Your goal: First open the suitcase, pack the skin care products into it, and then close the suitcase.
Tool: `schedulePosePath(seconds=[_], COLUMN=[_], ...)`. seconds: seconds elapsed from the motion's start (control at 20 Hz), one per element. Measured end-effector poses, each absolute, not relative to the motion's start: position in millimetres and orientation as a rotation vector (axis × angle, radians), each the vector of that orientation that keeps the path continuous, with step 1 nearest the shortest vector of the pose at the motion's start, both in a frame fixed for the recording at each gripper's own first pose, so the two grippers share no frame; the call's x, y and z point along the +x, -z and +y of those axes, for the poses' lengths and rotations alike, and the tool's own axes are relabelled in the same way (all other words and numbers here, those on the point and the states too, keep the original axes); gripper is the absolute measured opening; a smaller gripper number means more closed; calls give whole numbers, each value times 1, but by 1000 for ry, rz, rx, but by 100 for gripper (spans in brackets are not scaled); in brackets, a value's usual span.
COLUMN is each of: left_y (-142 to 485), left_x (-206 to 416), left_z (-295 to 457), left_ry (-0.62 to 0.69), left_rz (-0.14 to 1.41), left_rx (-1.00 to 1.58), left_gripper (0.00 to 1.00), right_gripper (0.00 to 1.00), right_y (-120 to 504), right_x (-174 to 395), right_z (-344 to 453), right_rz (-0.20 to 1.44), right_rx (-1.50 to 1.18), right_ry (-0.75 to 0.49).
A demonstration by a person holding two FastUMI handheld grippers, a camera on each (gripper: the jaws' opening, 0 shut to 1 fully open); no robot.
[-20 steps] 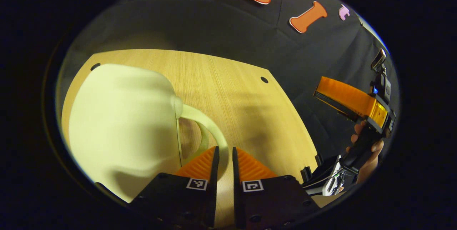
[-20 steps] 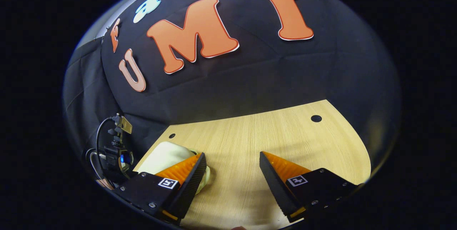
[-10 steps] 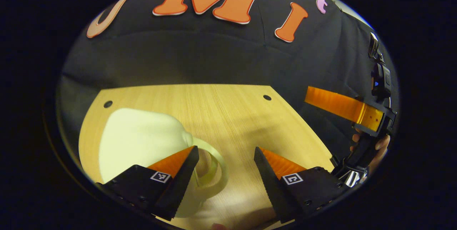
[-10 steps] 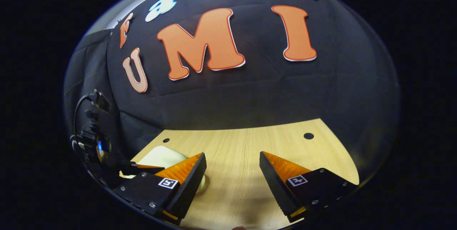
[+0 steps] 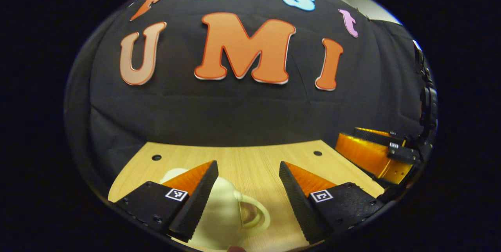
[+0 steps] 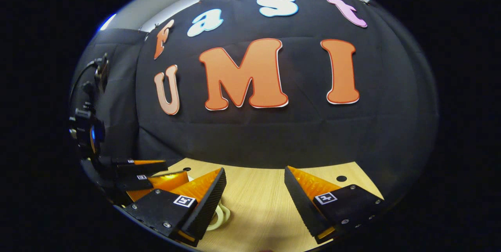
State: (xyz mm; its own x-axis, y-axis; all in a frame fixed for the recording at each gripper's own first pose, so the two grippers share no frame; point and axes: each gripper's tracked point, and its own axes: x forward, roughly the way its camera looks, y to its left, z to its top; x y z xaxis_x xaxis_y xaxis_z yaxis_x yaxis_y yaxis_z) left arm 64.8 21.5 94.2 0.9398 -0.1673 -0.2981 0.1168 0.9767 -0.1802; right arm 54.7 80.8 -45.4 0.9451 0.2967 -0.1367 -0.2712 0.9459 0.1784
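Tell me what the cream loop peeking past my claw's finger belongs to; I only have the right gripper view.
Observer: The left gripper view shows it is the loop handle of a small rounded cream suitcase on the light wooden table.
Reviewer: Is the left claw gripping it?
Observer: No. The left claw is open, and the handle sits in the gap between its fingers, not pinched.
Reviewer: Where is my claw relative to the case?
Observer: The right claw hangs by the table's far right corner, apart from the suitcase.
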Motion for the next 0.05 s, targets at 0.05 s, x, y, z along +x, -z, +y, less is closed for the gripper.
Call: schedulePosePath(seconds=[0.05], left_y=[-109], left_x=[69], left_z=[24], left_ry=[129], left_rz=[270], left_rx=[-152], left_gripper=[98], right_gripper=[95], right_y=[46], right_x=[52], right_z=[83], right_rz=[160], right_rx=[142], right_ry=[-296])
